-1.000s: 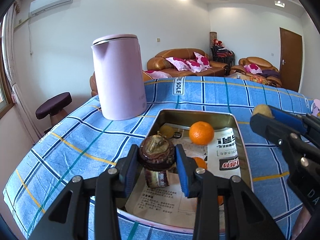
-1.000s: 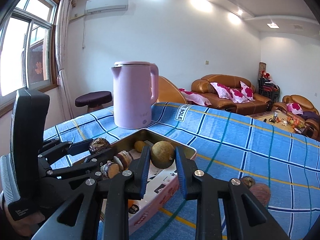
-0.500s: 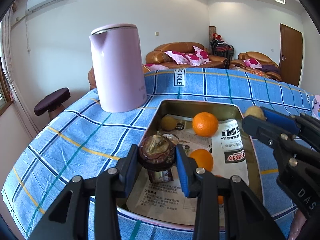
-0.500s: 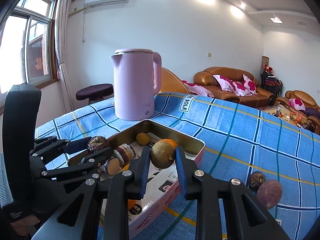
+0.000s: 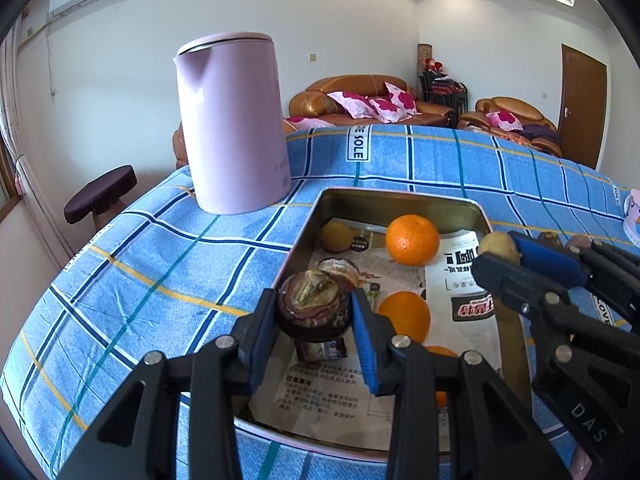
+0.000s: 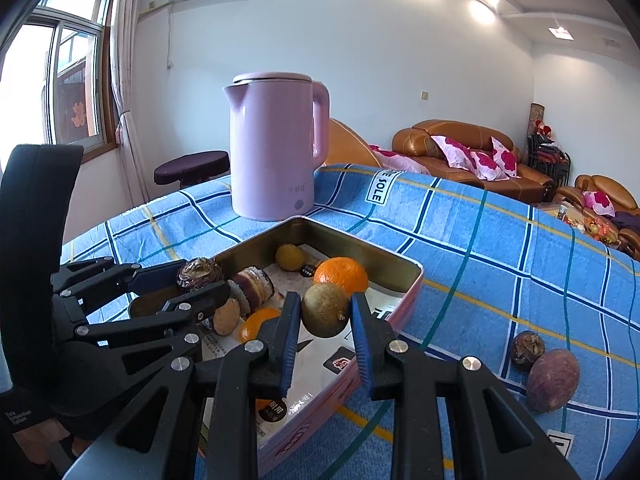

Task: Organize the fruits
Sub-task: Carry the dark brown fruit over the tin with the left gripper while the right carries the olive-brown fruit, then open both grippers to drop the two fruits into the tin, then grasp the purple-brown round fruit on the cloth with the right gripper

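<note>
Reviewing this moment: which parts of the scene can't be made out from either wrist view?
- Left wrist view: the lowest orange in the tin is mostly hidden behind the left tool.
- Same view: printed paper lining, text too small to read.
- Right wrist view: tin's near inner corner hidden by the right tool.

right gripper (image 6: 325, 320) with brownish fruit (image 6: 325, 310) lower, further over tin (image 6: 400, 300)

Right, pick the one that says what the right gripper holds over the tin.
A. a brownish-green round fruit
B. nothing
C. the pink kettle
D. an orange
A: in the right wrist view the right gripper is shut on a brownish-green round fruit, held over the paper-lined tin, while the oranges lie inside it and the pink kettle stands behind on the cloth.
</note>
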Motion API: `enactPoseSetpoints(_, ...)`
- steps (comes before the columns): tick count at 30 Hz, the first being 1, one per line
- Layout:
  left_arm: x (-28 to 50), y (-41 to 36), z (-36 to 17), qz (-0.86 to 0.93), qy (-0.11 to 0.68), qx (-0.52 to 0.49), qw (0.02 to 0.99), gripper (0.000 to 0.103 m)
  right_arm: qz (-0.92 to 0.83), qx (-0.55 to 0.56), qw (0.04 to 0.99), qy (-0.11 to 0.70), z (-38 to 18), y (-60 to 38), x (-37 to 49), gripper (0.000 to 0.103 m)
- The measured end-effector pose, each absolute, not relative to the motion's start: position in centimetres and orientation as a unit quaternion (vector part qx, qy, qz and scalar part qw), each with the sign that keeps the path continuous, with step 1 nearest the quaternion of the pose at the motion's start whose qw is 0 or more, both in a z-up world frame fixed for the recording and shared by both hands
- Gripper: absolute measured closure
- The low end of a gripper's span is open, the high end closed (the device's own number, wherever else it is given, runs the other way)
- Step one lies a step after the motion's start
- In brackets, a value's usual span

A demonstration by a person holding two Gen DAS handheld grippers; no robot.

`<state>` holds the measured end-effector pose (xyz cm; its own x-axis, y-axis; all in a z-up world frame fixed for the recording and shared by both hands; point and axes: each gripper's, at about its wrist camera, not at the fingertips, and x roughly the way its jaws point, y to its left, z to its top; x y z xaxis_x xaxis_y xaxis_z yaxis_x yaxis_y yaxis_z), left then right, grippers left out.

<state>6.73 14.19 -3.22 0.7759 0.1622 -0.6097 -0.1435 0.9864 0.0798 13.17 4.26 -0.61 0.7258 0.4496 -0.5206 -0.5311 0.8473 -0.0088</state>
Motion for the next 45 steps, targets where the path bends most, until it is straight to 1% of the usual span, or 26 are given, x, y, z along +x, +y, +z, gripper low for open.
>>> enactPoseSetpoints(4, 6.7, 14.0, -3.3, 0.084, 0.327, 0.019, 0.941, 0.062, 0.269, -0.080, 0.922, 0.266, -0.7, 4.4, 13.3, 0.076)
enactPoseSetpoints(8, 6.7, 13.9, -3.4, 0.086, 0.326, 0.024, 0.941, 0.061, 0.272, -0.079, 0.919, 0.273, -0.8, 4.4, 13.5, 0.075)
enactPoseSetpoints(10, 6.7, 13.8, -3.3, 0.088, 0.326, 0.025, 0.941, 0.059, 0.276, -0.079, 0.916, 0.280, -0.9, 4.5, 13.6, 0.075)
enactPoseSetpoints(11, 6.7, 13.8, -3.3, 0.087, 0.325, 0.024, 0.941, 0.057, 0.276, -0.080, 0.915, 0.281, -1.0, 4.5, 13.6, 0.074)
enactPoseSetpoints(13, 6.6, 13.8, -3.3, 0.086, 0.324, 0.022, 0.942, 0.056, 0.277, -0.079, 0.915, 0.281, -1.0, 4.5, 13.6, 0.067)
enactPoseSetpoints(14, 6.6, 13.8, -3.3, 0.087, 0.323, 0.021, 0.942, 0.056, 0.276, -0.077, 0.915, 0.282, -1.0, 4.4, 13.6, 0.066)
enactPoseSetpoints(15, 6.5, 13.8, -3.3, 0.087, 0.323, 0.020, 0.942, 0.054, 0.276, -0.075, 0.916, 0.283, -1.0, 4.3, 13.6, 0.064)
enactPoseSetpoints(17, 6.4, 13.8, -3.3, 0.085, 0.322, 0.019, 0.943, 0.051, 0.275, -0.070, 0.916, 0.283, -1.0, 4.1, 13.6, 0.063)
enactPoseSetpoints(19, 6.3, 13.7, -3.2, 0.086, 0.319, 0.019, 0.943, 0.044, 0.272, -0.066, 0.918, 0.281, -0.9, 3.9, 13.6, 0.063)
enactPoseSetpoints(20, 6.2, 13.7, -3.2, 0.091, 0.318, 0.020, 0.943, 0.040, 0.271, -0.064, 0.919, 0.280, -0.9, 3.7, 13.6, 0.063)
enactPoseSetpoints(21, 6.1, 13.8, -3.2, 0.101, 0.319, 0.020, 0.942, 0.031, 0.269, -0.063, 0.920, 0.279, -0.8, 3.6, 13.5, 0.063)
enactPoseSetpoints(22, 6.1, 13.8, -3.1, 0.103, 0.319, 0.018, 0.942, 0.028, 0.267, -0.063, 0.920, 0.278, -0.8, 3.5, 13.5, 0.063)
enactPoseSetpoints(23, 6.0, 13.9, -3.1, 0.103, 0.318, 0.015, 0.942, 0.028, 0.264, -0.064, 0.922, 0.277, -0.8, 3.4, 13.4, 0.061)
enactPoseSetpoints(25, 5.9, 14.0, -2.9, 0.102, 0.317, 0.012, 0.943, 0.028, 0.258, -0.069, 0.924, 0.274, -0.7, 3.2, 13.2, 0.053)
enactPoseSetpoints(32, 5.5, 12.1, -0.7, 0.090, 0.300, 0.018, 0.950, 0.028, 0.216, -0.087, 0.935, 0.267, 0.6, -0.1, 12.9, 0.052)
enactPoseSetpoints(35, 5.9, 10.8, 0.2, 0.079, 0.295, 0.020, 0.952, 0.024, 0.183, -0.079, 0.942, 0.271, 1.1, -3.1, 13.7, 0.049)
enactPoseSetpoints(37, 6.3, 9.6, 0.5, 0.067, 0.297, 0.022, 0.952, 0.023, 0.155, -0.068, 0.946, 0.278, 1.1, -5.7, 14.5, 0.036)
enactPoseSetpoints(41, 7.3, 6.8, 0.9, 0.043, 0.299, 0.035, 0.953, 0.022, 0.122, -0.033, 0.943, 0.309, 0.3, -9.9, 16.3, 0.035)
enactPoseSetpoints(45, 8.6, 4.4, 0.7, 0.031, 0.306, 0.051, 0.950, 0.022, 0.125, -0.015, 0.933, 0.337, -0.7, -11.0, 17.5, 0.035)
